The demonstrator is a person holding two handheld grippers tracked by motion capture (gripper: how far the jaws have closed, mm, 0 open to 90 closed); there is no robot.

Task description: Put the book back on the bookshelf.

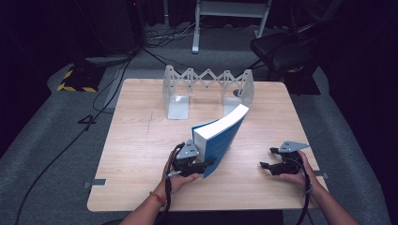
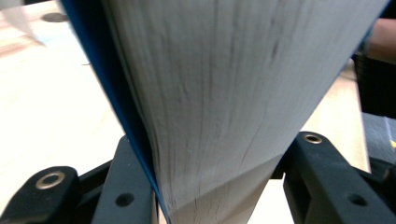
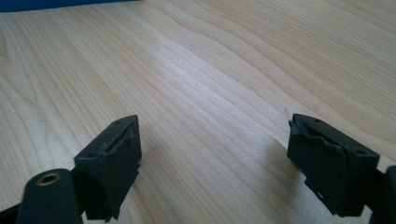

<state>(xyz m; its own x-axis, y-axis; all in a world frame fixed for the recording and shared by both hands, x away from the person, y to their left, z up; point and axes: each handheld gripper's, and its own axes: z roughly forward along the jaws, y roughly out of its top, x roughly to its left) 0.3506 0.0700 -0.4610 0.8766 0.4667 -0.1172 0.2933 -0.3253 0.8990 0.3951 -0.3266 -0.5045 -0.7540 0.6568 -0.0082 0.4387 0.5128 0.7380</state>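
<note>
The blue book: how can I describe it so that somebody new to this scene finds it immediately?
Start at the wooden table and look in front of the grey folding rack at its far edge. The blue book stands tilted there, clamped at its lower corner by the left gripper. Its blue cover and thick white page block make it unmistakable.

book [image 2: 224, 93]: top cut off, pages blurred | left claw [image 1: 206, 165]: tips hidden behind book

Book [image 1: 220, 136] before rack [image 1: 206, 86] on table [image 1: 136, 154]
</note>
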